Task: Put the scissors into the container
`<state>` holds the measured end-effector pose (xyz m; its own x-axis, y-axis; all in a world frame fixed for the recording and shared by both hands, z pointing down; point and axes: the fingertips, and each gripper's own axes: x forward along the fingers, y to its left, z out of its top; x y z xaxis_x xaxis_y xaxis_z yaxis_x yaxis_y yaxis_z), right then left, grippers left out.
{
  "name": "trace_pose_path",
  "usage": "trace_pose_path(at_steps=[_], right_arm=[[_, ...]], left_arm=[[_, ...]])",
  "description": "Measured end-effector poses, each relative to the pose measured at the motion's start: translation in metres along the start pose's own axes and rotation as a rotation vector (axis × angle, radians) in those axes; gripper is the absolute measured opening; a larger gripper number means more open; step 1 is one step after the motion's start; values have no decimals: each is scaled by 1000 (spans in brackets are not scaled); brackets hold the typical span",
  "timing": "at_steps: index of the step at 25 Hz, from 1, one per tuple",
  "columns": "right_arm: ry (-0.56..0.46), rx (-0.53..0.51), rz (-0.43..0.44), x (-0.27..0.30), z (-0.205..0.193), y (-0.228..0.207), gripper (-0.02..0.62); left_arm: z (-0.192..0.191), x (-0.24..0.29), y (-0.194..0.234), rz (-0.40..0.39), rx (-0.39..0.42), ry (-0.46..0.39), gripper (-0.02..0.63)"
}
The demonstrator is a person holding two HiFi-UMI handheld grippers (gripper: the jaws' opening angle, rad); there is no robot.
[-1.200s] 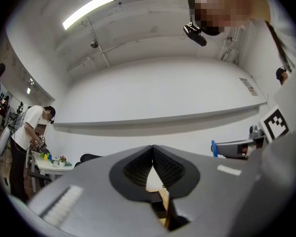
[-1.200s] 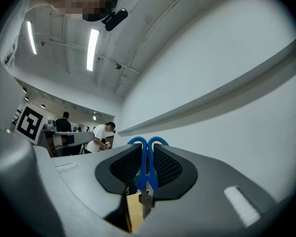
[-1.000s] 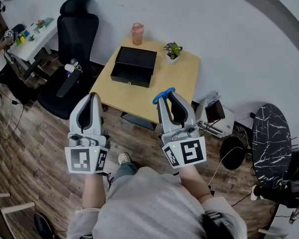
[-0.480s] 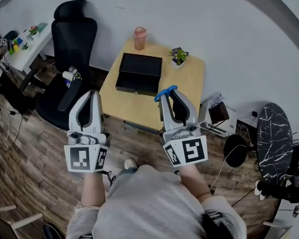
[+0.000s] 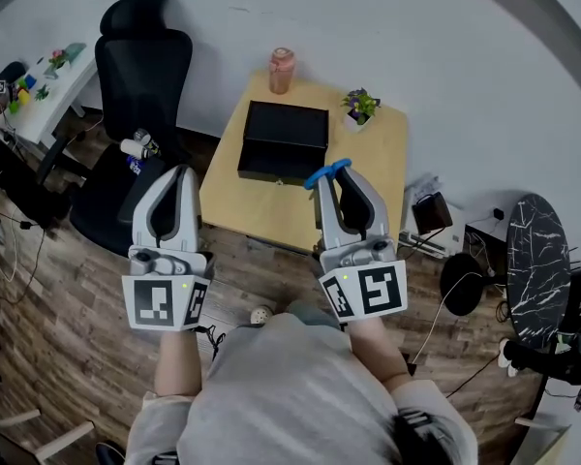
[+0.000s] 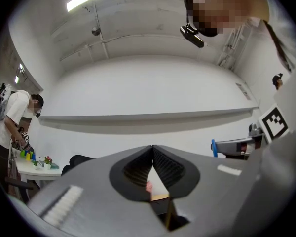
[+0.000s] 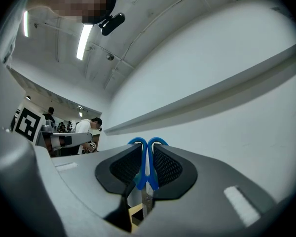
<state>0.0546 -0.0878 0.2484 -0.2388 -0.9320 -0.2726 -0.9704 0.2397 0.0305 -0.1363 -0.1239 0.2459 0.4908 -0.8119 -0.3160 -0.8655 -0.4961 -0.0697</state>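
Observation:
My right gripper point(image 5: 334, 173) is shut on blue-handled scissors point(image 5: 326, 172), whose handles poke out past the jaw tips; in the right gripper view the scissors point(image 7: 146, 167) hang pinched between the pads, blades down. The container is a black open box point(image 5: 285, 140) on the wooden table point(image 5: 368, 168), ahead and to the left of that gripper. My left gripper point(image 5: 181, 172) is shut with nothing in it, held over the floor left of the table's near corner; its jaw tips point(image 6: 152, 147) meet in its own view.
A pink cup point(image 5: 282, 69) and a small potted plant point(image 5: 361, 106) stand at the table's back. A black office chair point(image 5: 140, 76) is to the left, a white desk with toys point(image 5: 48, 76) beyond it. A black marble-top table point(image 5: 535, 269) is at the right.
The table and box have drifted right and slightly up in the head view as the person shifts. Both grippers keep their pose, and the scissors stay in the right one.

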Motion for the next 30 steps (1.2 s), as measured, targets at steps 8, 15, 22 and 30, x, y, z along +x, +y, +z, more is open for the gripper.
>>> trace_pose_path(at_steps=[8,15,22,30], right_arm=[[49,-8,-22,9,-15,-4,74],[59,-14,-17,38,-26,-14,74],[43,-29,15,80,-28,-29,74],[43,-30,76,130,-37,-52,73]], left_arm=[[-29,12,7,-19,-64,36,58],[-40,34,23,-8,-61,38,58],[-41,75,41,12,-49,7,58],[-49,120,54,38,-28,6,58]])
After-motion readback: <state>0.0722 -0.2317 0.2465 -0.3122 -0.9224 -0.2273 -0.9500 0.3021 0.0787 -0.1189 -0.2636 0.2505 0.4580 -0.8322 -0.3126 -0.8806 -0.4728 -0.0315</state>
